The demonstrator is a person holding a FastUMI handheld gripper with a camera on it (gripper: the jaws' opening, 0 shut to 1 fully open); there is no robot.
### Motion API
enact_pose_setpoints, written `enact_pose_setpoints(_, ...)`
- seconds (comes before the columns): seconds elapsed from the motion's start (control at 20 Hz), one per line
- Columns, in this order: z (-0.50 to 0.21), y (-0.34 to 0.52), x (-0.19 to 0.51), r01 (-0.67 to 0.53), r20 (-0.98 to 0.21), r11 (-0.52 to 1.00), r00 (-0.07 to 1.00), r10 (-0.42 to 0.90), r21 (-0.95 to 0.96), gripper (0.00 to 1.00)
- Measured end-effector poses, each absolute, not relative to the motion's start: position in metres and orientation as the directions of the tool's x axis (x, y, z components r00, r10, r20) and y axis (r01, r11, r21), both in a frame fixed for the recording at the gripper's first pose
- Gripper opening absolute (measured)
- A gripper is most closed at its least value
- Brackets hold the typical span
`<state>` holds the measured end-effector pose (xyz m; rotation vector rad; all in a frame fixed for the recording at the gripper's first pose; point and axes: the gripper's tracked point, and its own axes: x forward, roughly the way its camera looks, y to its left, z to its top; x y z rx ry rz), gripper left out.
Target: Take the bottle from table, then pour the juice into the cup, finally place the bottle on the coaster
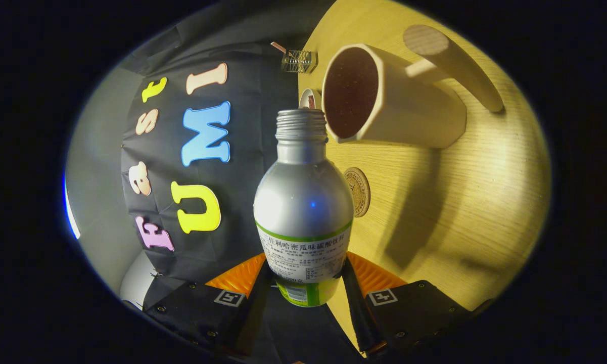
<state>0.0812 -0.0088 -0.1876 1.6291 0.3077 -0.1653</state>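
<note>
1. We see the gripper (306, 283) clamped on the bottle (303, 202) – both fingers press its label.
2. Uncapped bottle mouth just beside the cup (384, 101) rim.
3. Coaster (359, 191) on the table (460, 202) – beyond the bottle.

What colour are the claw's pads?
Orange, ribbed pads, pressed on the bottle; seen in the gripper view.

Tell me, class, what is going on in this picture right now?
A hand-held gripper is shut on a silver bottle, with both orange fingers pressing its labelled lower part. The view is rolled sideways, so the bottle is tipped, its open threaded mouth right at the rim of the cream cup on the wooden table. This looks like the pouring step, though no juice stream can be made out. The round coaster lies on the table beside the bottle, with nothing on it yet.
</note>
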Motion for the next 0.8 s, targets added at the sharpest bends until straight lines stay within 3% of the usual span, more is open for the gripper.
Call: enact_pose_setpoints(0.8, -0.1769, -0.0118, 0.0871, 0.289, -0.278, -0.228, 0.957, 0.079, 0.93, 0.74)
